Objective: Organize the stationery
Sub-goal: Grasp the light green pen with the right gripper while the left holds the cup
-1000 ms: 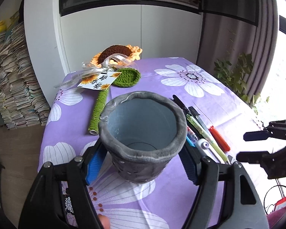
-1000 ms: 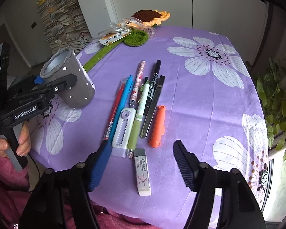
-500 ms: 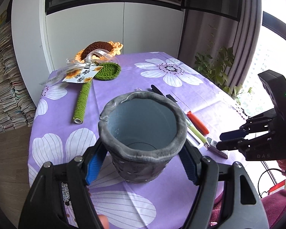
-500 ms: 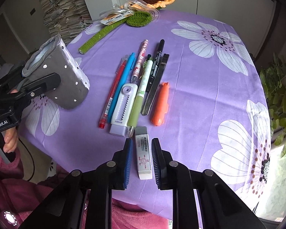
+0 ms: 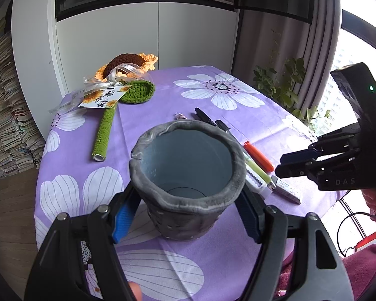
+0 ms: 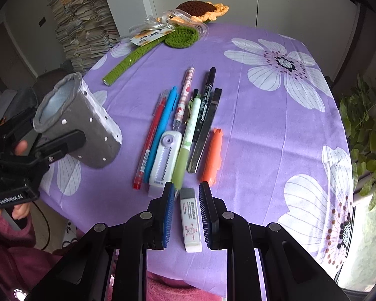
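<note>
Tablecloth [image 6: 263, 115]: cup [image 5: 188, 175] hides pens [image 5: 255, 168] (partly).

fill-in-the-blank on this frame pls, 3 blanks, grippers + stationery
1. The left gripper is clamped on the grey ____.
2. The right gripper has its fingers on either side of the white ____, which lies flat on the cloth.
3. The pen holder has ____ pens in it.

Missing words: pen holder; eraser; no

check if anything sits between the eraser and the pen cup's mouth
Nothing visible does. The right tongs straddle the eraser at the table's near edge; the left tongs hold the grey pen cup tilted, its mouth open and looking empty.
</note>
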Available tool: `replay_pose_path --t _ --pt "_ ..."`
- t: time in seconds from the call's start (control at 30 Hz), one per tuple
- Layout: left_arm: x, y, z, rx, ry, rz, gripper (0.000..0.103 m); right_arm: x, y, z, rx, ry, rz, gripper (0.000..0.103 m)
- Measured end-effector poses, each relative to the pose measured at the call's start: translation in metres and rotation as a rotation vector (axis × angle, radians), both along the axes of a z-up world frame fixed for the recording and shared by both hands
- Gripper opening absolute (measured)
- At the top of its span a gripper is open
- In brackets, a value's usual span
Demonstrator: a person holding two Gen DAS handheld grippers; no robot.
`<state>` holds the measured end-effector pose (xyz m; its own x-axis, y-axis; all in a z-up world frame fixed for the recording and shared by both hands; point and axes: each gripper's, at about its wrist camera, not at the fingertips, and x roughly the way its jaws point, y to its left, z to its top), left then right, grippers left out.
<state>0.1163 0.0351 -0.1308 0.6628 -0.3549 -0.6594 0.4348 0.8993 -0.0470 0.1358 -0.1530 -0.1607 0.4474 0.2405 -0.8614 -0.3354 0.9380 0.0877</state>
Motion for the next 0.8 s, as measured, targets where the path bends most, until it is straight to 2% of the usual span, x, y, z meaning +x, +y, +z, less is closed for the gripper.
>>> replay_pose_path --t 0.13,0.3,0.67,0.8 --pt "0.001 -0.001 0.0 -0.001 0.001 0.002 0.071 0.016 0.01 0.0 0.008 -0.003 0.014 0.021" --pt "0.004 -0.004 0.0 0.012 0.001 0.02 0.071 0.043 0.024 -0.002 -0.029 -0.019 0.006 0.021" --pt "0.013 0.001 -0.003 0.012 0.012 0.031 0.071 0.071 0.03 -0.016 -0.056 0.027 -0.022 0.021" --pt "0.014 0.003 -0.005 0.004 0.017 0.034 0.071 0.076 0.032 -0.016 -0.064 0.026 -0.025 0.013"
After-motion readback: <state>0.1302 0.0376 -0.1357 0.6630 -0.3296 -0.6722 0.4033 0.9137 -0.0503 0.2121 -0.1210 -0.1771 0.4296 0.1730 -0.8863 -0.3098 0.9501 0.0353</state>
